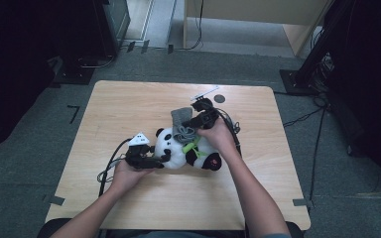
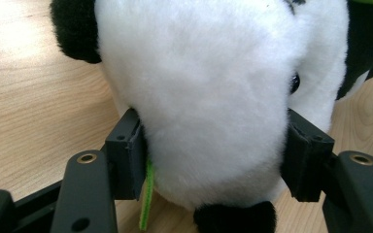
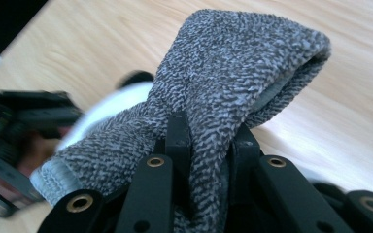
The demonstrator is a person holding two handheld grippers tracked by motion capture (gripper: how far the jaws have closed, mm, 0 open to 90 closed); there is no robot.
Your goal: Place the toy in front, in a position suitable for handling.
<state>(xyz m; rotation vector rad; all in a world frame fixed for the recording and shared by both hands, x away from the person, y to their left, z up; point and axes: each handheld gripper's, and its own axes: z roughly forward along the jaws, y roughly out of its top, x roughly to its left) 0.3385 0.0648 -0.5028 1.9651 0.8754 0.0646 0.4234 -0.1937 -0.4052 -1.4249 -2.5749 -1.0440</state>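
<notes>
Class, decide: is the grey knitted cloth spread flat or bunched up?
Bunched: the grey knitted cloth folds over, pinched between the right tool jaws.

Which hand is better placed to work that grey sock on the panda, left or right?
Right. The right gripper is already pinched on the grey sock, over the toy. The left gripper straddles the panda's white head, better suited to steadying it.

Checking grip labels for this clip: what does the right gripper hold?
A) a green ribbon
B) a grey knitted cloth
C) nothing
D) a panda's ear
B: in the right gripper view the right gripper is shut on the grey knitted cloth, pinched between its jaws.
</notes>
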